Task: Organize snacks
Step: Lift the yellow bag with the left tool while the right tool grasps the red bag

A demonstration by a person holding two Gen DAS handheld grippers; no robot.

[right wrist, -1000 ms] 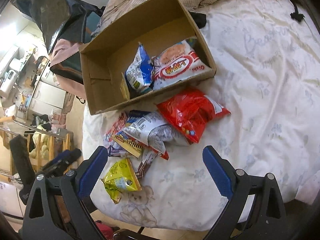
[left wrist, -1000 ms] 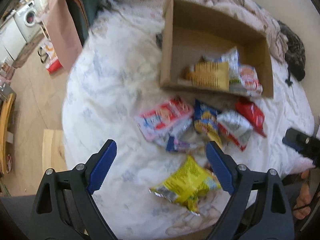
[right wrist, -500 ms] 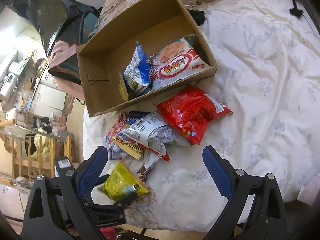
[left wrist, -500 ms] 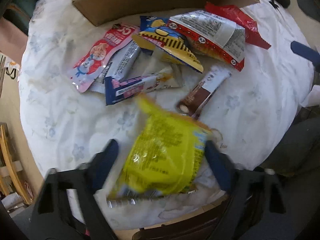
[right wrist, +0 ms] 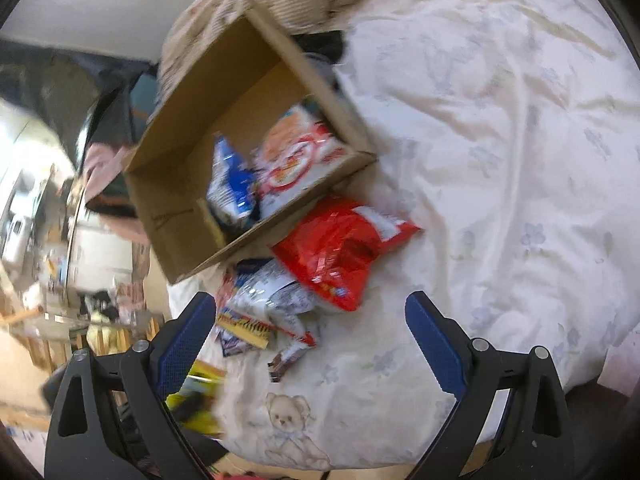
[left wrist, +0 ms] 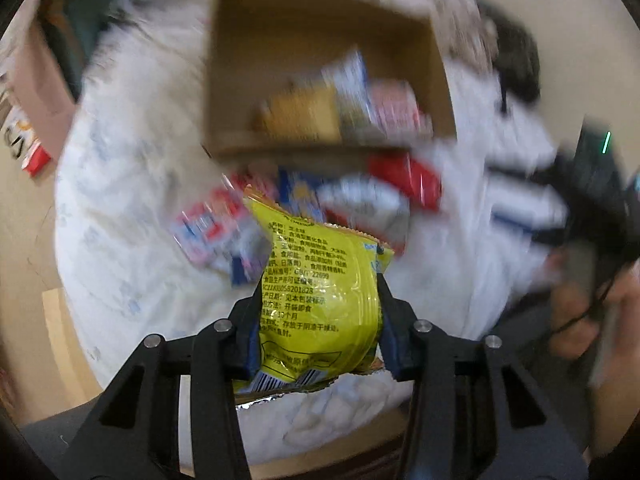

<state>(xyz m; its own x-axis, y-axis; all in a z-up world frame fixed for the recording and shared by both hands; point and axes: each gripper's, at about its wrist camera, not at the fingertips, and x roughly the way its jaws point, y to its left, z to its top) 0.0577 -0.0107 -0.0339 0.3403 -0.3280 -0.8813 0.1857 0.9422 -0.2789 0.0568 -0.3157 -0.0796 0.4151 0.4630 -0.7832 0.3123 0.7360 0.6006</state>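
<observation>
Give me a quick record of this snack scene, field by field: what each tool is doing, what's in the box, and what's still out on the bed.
left tool: shut on yellow snack bag, lifted off the bed
right tool: open, holding nothing
cardboard box: open, on the bed, several snack packs inside
red snack bag: on the bed beside the box
other loose snacks: piled in front of the box
surface: white floral bedspread

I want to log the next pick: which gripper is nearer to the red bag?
Right. The right gripper hangs open just before the red bag; the left gripper, shut on the yellow bag, is farther back.
</observation>
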